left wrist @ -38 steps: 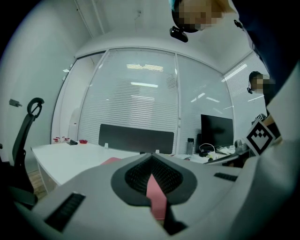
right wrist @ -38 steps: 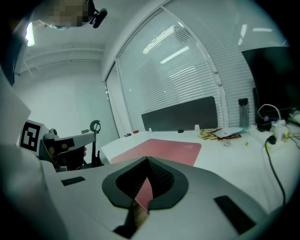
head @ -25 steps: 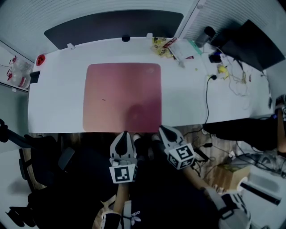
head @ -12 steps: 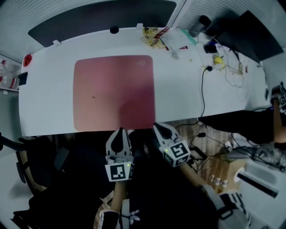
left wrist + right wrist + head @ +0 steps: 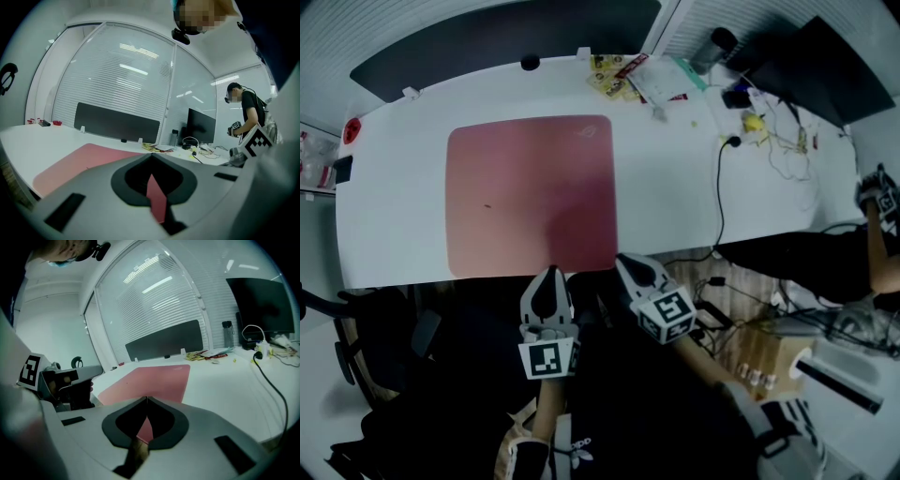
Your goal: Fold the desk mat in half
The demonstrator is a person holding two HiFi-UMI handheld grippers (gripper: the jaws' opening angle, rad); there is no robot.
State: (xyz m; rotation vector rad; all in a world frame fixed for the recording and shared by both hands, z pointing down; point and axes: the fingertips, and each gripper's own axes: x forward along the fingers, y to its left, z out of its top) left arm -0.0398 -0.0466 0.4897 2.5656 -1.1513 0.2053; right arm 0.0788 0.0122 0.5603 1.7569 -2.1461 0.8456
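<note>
- Between the jaws of the left gripper nothing is caught. Its tips are clenched together, and the pink desk mat shows through the gap behind them.
- On the right gripper the jaws are likewise pressed together on nothing, their tips meeting over the mat's near part.
- From the head view, both grippers hang just off the front edge of the white table. The left one is beside the mat's near edge and the right one is at its near right corner. They seem to stand just clear of the mat, though this angle leaves that unsure.
- The mat lies flat and unfolded on the table's left half, with its near edge along the table's front edge.
- Well apart from it, on the right, a black cable runs across the table.
- At the far right corner are some wrappers, a dark bottle and a monitor.
- Behind the table's far edge stands a long dark panel.
</note>
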